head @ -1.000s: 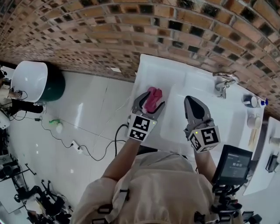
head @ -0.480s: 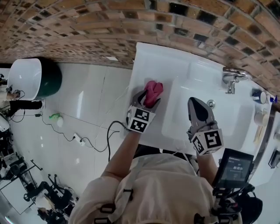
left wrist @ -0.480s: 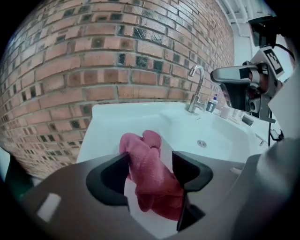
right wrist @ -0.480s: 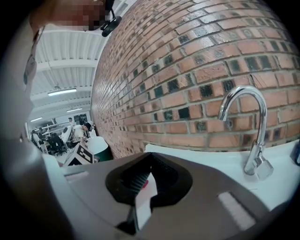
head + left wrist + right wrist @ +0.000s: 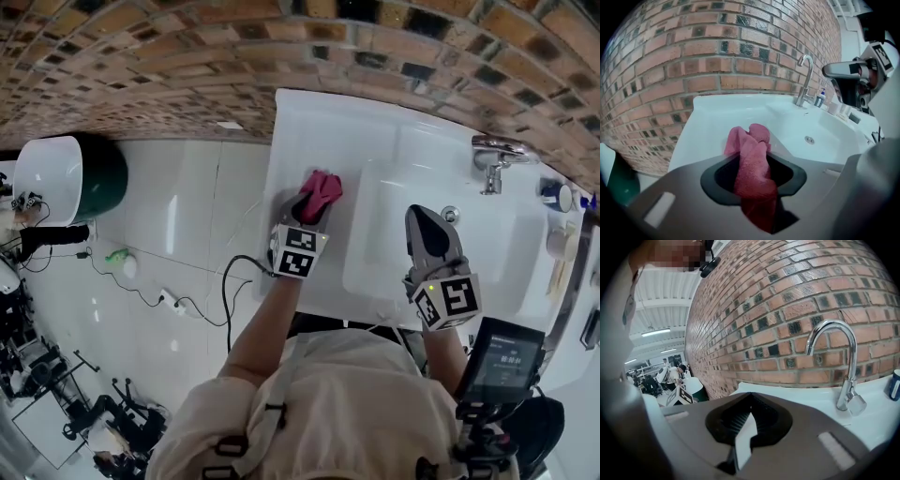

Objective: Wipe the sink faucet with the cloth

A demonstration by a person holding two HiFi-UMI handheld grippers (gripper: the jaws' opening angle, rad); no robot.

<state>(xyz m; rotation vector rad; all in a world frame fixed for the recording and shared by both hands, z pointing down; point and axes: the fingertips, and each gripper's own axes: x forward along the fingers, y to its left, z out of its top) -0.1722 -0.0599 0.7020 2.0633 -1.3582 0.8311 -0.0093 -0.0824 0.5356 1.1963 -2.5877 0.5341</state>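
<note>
A crumpled pink cloth (image 5: 322,189) lies on the left ledge of the white sink (image 5: 309,122). My left gripper (image 5: 309,204) is down on it. In the left gripper view the cloth (image 5: 752,164) fills the gap between the jaws, which are closing and pinch its folds at the left gripper's (image 5: 755,140) tips. The chrome faucet (image 5: 494,155) stands at the sink's back right, also in the left gripper view (image 5: 805,77). My right gripper (image 5: 427,223) hovers over the basin, jaws together and empty. It (image 5: 750,398) faces the faucet (image 5: 843,362), well short of it.
A brick wall (image 5: 187,56) runs behind the sink. Small bottles and cups (image 5: 553,197) stand right of the faucet. A white and green bin (image 5: 66,173) and a cable (image 5: 187,305) are on the floor at left. A small screen (image 5: 502,361) sits near my right arm.
My left gripper has dropped onto the pink cloth and its wide jaws have narrowed around it. My right gripper has sunk a little over the basin.
</note>
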